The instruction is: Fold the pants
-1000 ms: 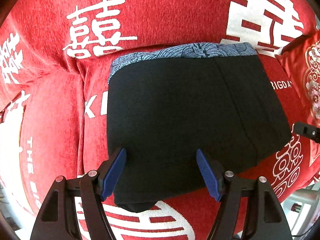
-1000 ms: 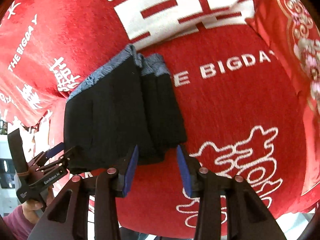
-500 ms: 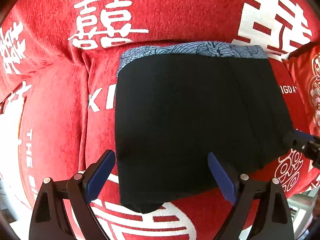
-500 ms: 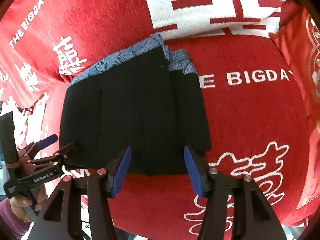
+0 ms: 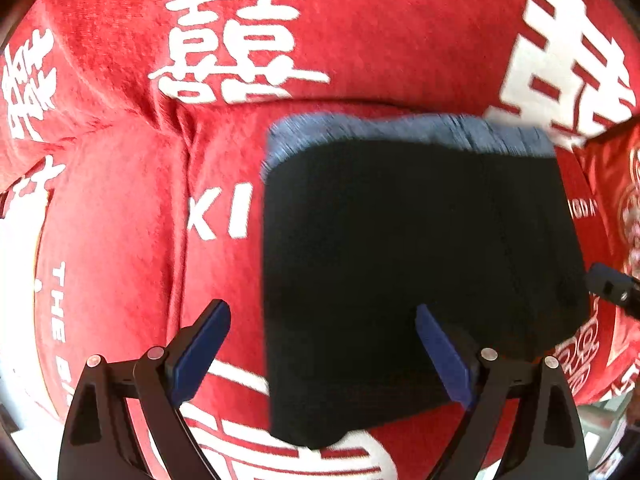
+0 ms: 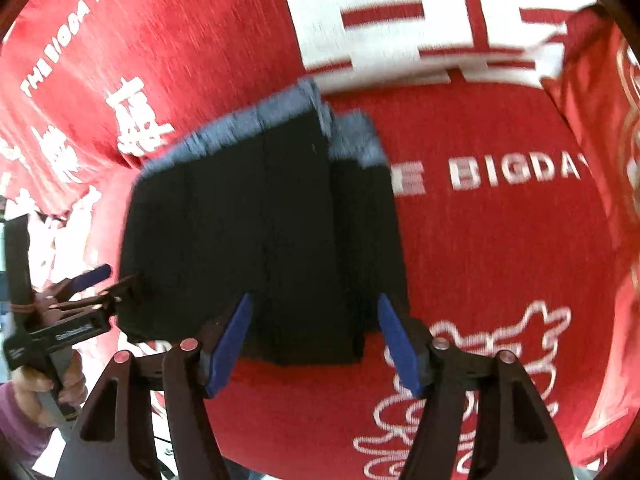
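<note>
- Since a moment ago my left gripper [image 5: 322,354] has slid leftward, so the black pants [image 5: 420,276] now sit off to the right of its gap, with only the right pad over the cloth
- My right gripper [image 6: 316,340] has eased in, and the pants' [image 6: 260,240] near hem now lies between its pads
- Left jaws stand wide open, blue pads [image 5: 200,346] well apart, holding nothing; the left pad is over bare red cover [image 5: 120,220]
- Right jaws are open too, astride the near edge of the folded bundle, not pinching it as far as I can tell
- Pants lie folded on the red cover, blue patterned waistband [image 5: 400,130] at the far edge away from my jaws
- From the right view, a narrower folded layer shows along the bundle's right side, under the top panel
- White lettering on the cover [image 6: 516,168] runs to the right of my right jaws, beyond the pants
- Both views are blurred, so finer cloth detail is lost
</note>
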`<state>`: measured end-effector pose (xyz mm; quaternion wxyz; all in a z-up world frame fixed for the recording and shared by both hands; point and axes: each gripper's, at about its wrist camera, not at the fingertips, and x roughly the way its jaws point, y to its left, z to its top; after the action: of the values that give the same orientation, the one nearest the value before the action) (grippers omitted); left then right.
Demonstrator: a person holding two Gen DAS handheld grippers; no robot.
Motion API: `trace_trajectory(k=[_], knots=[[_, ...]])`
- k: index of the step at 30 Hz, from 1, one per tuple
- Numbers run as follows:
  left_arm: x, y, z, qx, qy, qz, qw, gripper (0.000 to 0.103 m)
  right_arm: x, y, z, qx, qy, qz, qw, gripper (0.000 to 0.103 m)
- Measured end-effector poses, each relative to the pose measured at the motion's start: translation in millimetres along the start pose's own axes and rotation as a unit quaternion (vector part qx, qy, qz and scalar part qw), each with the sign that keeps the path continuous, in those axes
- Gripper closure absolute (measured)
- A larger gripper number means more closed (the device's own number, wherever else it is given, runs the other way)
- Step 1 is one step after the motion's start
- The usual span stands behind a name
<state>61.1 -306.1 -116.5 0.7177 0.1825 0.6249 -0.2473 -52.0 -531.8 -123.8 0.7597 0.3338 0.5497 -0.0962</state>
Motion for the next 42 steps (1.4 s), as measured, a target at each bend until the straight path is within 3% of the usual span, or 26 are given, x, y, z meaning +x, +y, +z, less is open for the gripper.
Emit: trace_trajectory(k=[7, 8, 9, 11, 13, 15, 19, 25, 26, 30, 35, 42], knots=[[15.4, 16.0, 25.3, -0.037, 0.001, 0.0, 0.9993, 0.009, 12.7, -11.6, 76.3, 0.021, -0.036, 0.043, 0.998, 0.039], [18.7, 15.4, 25.0, -0.039, 0.004, -0.001, 0.9992, 0.009, 18.9, -13.1, 84.2, 0.028, -0.032, 0.049, 0.998, 0.045], [20.1, 14.2, 24.0, -0.04, 0.005, -0.001, 0.9992, 0.009, 26.9, -15.0, 91.1, 0.036, -0.024, 0.057, 0.997, 0.062], [22.5, 12.2, 21.2, -0.039, 0.004, -0.001, 0.9992, 0.009, 38.7, -14.5, 99.7, 0.042, -0.004, 0.059, 0.997, 0.084], [25.3, 10.9, 17.8, -0.037, 0.006, -0.001, 0.9993, 0.0, 38.3, -12.0, 98.8, 0.027, -0.006, 0.051, 0.998, 0.089], [29.6, 11.4, 15.6, -0.039, 0.01, -0.005, 0.9992, 0.0, 40.6, -13.8, 94.8, 0.019, 0.003, 0.029, 0.999, 0.094], [35.9, 14.2, 15.1, -0.051, 0.019, -0.015, 0.9984, 0.0, 49.4, -29.9, 90.7, 0.033, 0.023, 0.003, 0.999, 0.094], [37.9, 13.3, 16.0, -0.044, 0.022, -0.014, 0.9987, 0.0, 32.2, -32.5, 63.5, 0.055, 0.026, 0.014, 0.998, 0.093], [37.2, 13.3, 16.4, -0.046, 0.023, -0.015, 0.9986, 0.0, 30.6, -31.7, 59.1, 0.056, 0.028, 0.011, 0.998, 0.091], [39.5, 14.7, 16.8, -0.049, 0.027, -0.021, 0.9982, 0.0, 19.0, -30.0, 33.2, 0.067, 0.032, -0.006, 0.997, 0.061], [42.3, 16.6, 18.2, -0.053, 0.03, -0.026, 0.9978, 0.0, 5.8, -51.6, 11.3, 0.099, 0.032, 0.002, 0.995, 0.051], [45.8, 14.8, 18.5, -0.053, 0.034, -0.029, 0.9976, 0.0, 1.5, -61.0, -1.2, 0.109, 0.037, 0.019, 0.993, 0.045]])
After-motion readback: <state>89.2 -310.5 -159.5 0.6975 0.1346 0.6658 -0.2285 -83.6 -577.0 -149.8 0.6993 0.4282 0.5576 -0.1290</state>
